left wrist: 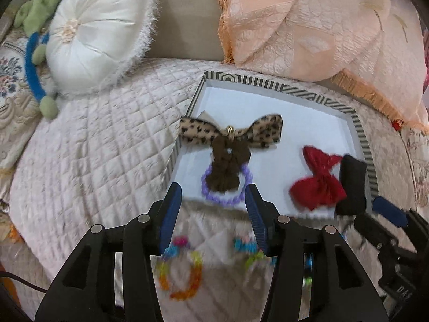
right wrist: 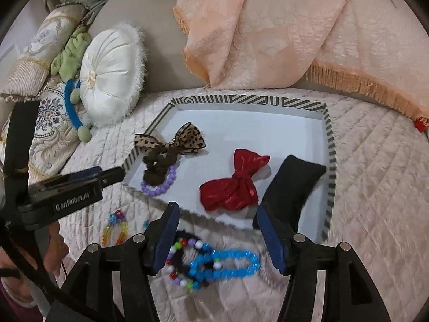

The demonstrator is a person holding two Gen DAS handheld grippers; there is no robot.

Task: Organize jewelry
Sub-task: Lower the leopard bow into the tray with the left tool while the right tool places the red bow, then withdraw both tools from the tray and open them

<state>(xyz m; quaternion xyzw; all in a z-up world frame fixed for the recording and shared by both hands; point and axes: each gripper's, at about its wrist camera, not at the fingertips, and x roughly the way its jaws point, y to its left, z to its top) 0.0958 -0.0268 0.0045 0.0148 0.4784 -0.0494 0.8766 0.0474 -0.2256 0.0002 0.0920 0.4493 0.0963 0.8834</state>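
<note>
We worked on a quilted sofa cover [right wrist: 375,161]. Ahead of both open, empty grippers [left wrist: 211,209] [right wrist: 217,230], the striped tray [right wrist: 241,99] held two bows, one purple bracelet [right wrist: 161,185], one black cushion [right wrist: 292,187]; three bead bracelets lay below the jaws.

Soft, even indoor light with faint shadows. Both views bulge fisheye-fashion, dark at the corners. Motion blur smears the rainbow bracelet [left wrist: 179,271] in the left view; the right view is sharper.

Striped grey-and-cream tray [right wrist: 331,145] with pale blue floor. Leopard-print bow [right wrist: 171,139] on brown scrunchie [right wrist: 156,170]; lilac bead bracelet [right wrist: 161,185]; shiny red bow [right wrist: 236,182]; black cushion [right wrist: 291,187]. Turquoise bead bracelet [right wrist: 230,264]; rainbow bead bracelet [left wrist: 182,276]. Quilted pale pink bedspread [right wrist: 375,187]. Blue-padded black tool [right wrist: 218,237].
</note>
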